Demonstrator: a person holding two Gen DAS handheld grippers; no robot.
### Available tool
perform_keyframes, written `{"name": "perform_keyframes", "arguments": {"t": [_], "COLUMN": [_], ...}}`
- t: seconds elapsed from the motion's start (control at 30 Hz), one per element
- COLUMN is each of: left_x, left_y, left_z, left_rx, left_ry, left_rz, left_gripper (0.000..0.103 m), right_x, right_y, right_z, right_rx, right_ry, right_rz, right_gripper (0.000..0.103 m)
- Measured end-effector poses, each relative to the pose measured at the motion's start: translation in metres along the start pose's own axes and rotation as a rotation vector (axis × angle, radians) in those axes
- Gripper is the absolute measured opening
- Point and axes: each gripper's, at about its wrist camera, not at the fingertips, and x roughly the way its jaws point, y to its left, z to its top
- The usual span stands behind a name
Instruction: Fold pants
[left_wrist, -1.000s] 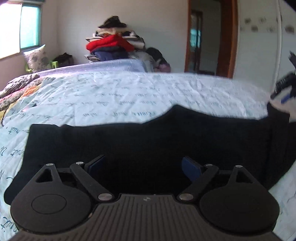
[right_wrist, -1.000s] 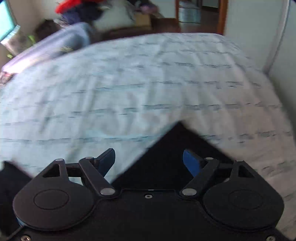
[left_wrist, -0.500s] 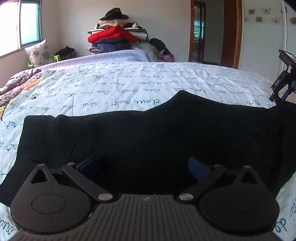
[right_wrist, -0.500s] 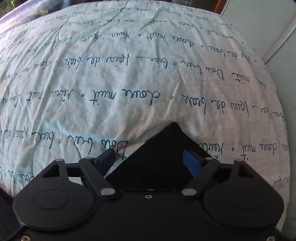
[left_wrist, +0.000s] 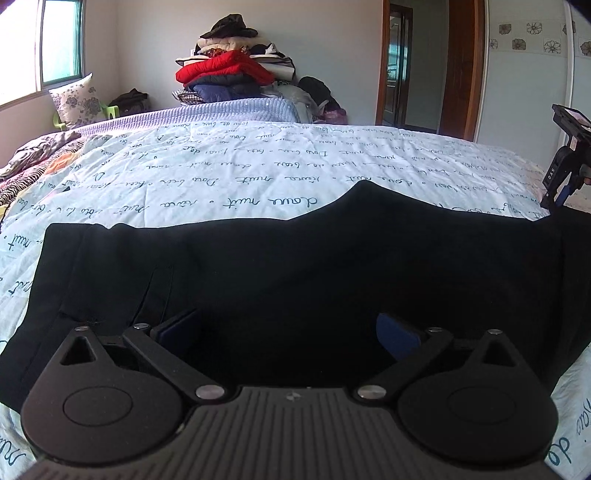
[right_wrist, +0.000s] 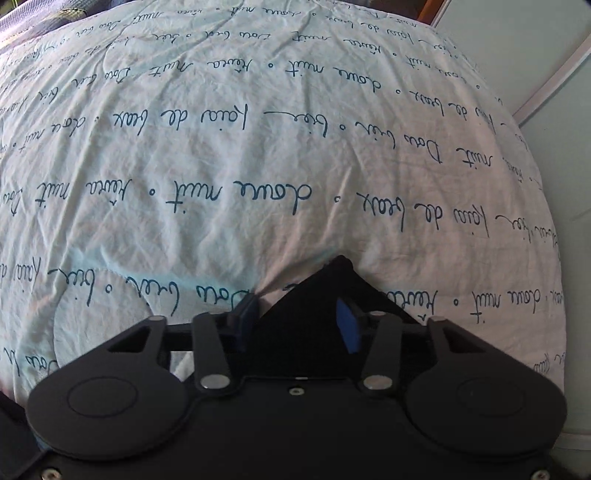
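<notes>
Black pants (left_wrist: 295, 266) lie spread across the near part of the bed, folded lengthwise, one end at the left, the other at the far right. My left gripper (left_wrist: 288, 328) is open, low over the middle of the pants, its blue pads apart. My right gripper (right_wrist: 297, 321) is partly closed around a pointed black corner of the pants (right_wrist: 332, 280), pads not touching. The right gripper also shows at the right edge of the left wrist view (left_wrist: 569, 166), at the pants' right end.
The bed has a pale blue quilt with cursive writing (left_wrist: 258, 166). A pile of clothes (left_wrist: 229, 77) stands beyond the far side. A floral pillow (left_wrist: 74, 99) sits by the window, a doorway (left_wrist: 399, 66) at the back. A wall runs beside the bed's right edge (right_wrist: 535, 55).
The right gripper has dropped toward the bed and its fingers have narrowed around the pants corner. The left gripper has steadied low over the pants, still open.
</notes>
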Motion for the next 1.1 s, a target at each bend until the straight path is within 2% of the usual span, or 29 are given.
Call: {"name": "perform_keyframes", "arguments": {"t": [0.17, 0.2, 0.27, 0.3, 0.33, 0.37, 0.4, 0.57, 0.73, 0.9, 1.0, 1.1], "left_x": [0.0, 0.0, 0.0, 0.0, 0.0, 0.0, 0.0, 0.0, 0.0, 0.001, 0.001, 0.001], "left_y": [0.0, 0.0, 0.0, 0.0, 0.0, 0.001, 0.001, 0.001, 0.001, -0.001, -0.003, -0.004], "left_z": [0.0, 0.0, 0.0, 0.0, 0.0, 0.0, 0.0, 0.001, 0.0, 0.001, 0.0, 0.0], "left_rx": [0.0, 0.0, 0.0, -0.001, -0.001, -0.002, -0.004, -0.005, -0.003, 0.004, 0.01, 0.016], "left_ry": [0.0, 0.0, 0.0, 0.001, 0.001, 0.001, 0.002, 0.003, 0.004, 0.007, 0.008, 0.008], "left_rz": [0.0, -0.001, 0.0, -0.001, -0.001, -0.002, -0.004, -0.003, 0.001, 0.011, 0.021, 0.031], "left_gripper": [0.103, 0.103, 0.103, 0.103, 0.103, 0.103, 0.103, 0.103, 0.103, 0.103, 0.103, 0.103], "right_x": [0.002, 0.003, 0.004, 0.003, 0.002, 0.0, -0.003, -0.031, -0.084, -0.118, -0.112, -0.079], "right_y": [-0.001, 0.0, -0.002, -0.005, -0.007, -0.011, -0.016, -0.054, -0.099, -0.143, -0.17, -0.188], "right_z": [0.001, 0.0, -0.002, -0.003, -0.005, -0.007, -0.011, -0.037, -0.085, -0.156, -0.201, -0.244], "right_rx": [0.013, 0.013, 0.044, 0.062, 0.067, 0.075, 0.099, 0.22, 0.316, 0.403, 0.488, 0.604], "right_ry": [0.016, 0.007, -0.025, -0.043, -0.06, -0.075, -0.089, -0.204, -0.359, -0.473, -0.481, -0.431], "right_rz": [-0.007, -0.015, 0.007, 0.037, 0.048, 0.057, 0.076, 0.207, 0.37, 0.466, 0.517, 0.554], "right_gripper": [0.041, 0.045, 0.046, 0.033, 0.024, 0.008, 0.003, 0.003, 0.003, 0.003, 0.003, 0.003]}}
